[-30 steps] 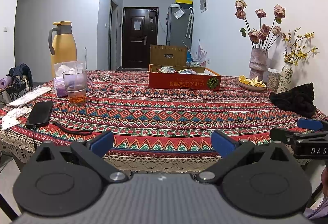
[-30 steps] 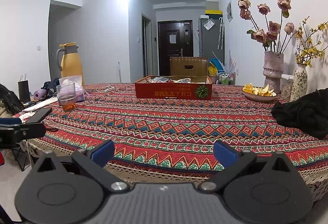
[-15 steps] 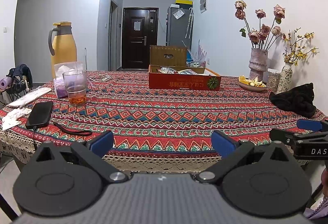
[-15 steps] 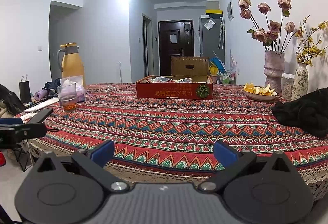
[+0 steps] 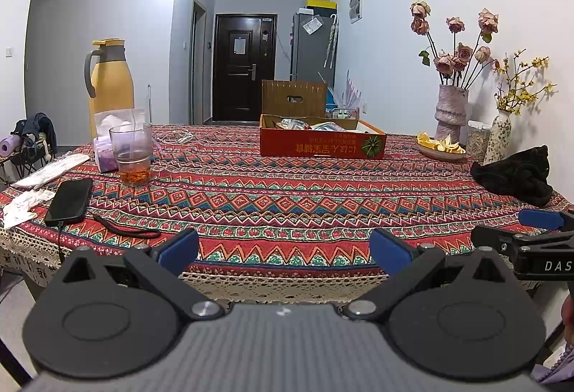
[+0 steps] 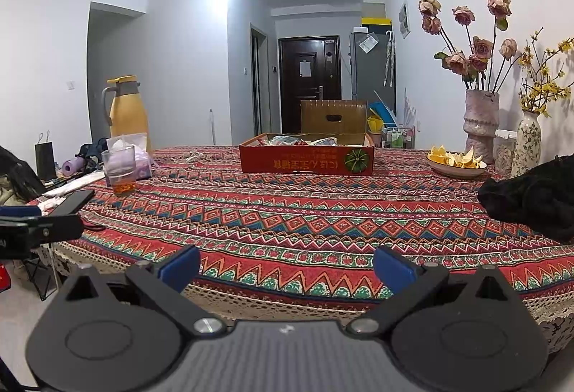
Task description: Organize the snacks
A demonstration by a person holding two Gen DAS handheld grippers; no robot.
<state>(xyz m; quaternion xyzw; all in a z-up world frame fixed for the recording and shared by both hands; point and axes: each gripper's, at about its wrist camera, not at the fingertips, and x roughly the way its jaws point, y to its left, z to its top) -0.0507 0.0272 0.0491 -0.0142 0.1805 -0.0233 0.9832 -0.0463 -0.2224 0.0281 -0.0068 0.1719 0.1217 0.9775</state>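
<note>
A shallow red cardboard box (image 5: 323, 143) holding several snack packets (image 5: 297, 124) sits at the far middle of the table; it also shows in the right wrist view (image 6: 306, 158). My left gripper (image 5: 285, 250) is open and empty at the table's near edge. My right gripper (image 6: 287, 266) is open and empty, also at the near edge, to the right of the left one. The right gripper's side shows in the left wrist view (image 5: 531, 241).
On the patterned tablecloth (image 5: 287, 191): a glass of tea (image 5: 131, 155), tissue pack (image 5: 107, 140), yellow jug (image 5: 109, 79), black phone (image 5: 70, 200) at left; a plate of yellow peels (image 5: 441, 146), two flower vases (image 5: 450, 113), black cloth (image 5: 516, 175) at right. A wooden chair back (image 5: 294, 97) stands behind the box.
</note>
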